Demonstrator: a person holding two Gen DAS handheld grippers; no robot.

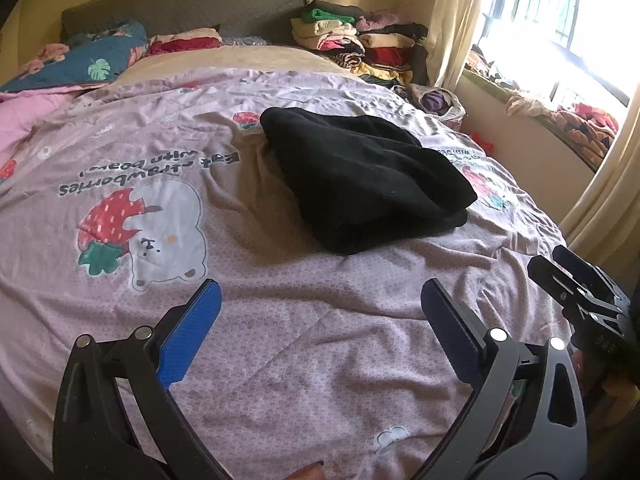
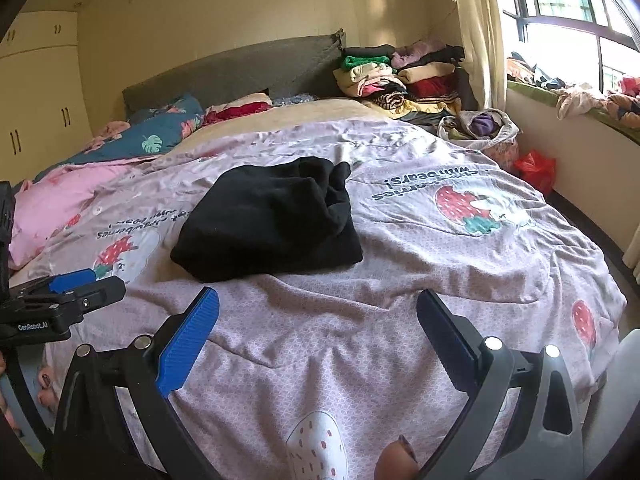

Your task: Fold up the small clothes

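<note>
Left gripper [image 1: 320,320]: my jaws wide apart, holding nothing | Right gripper [image 2: 318,320]: jaws wide apart too, nothing in them | Black garment [image 1: 360,176]: folded on the bed cover [image 1: 300,340], in front of both grippers, not touched | Basket [image 2: 496,136] beside bed: clothes inside

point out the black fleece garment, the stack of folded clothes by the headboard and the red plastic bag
black fleece garment [image 1: 360,176], left wrist view, middle of its top surface
stack of folded clothes [image 2: 384,76], right wrist view, middle of the pile
red plastic bag [image 2: 534,168], right wrist view, its centre
</note>
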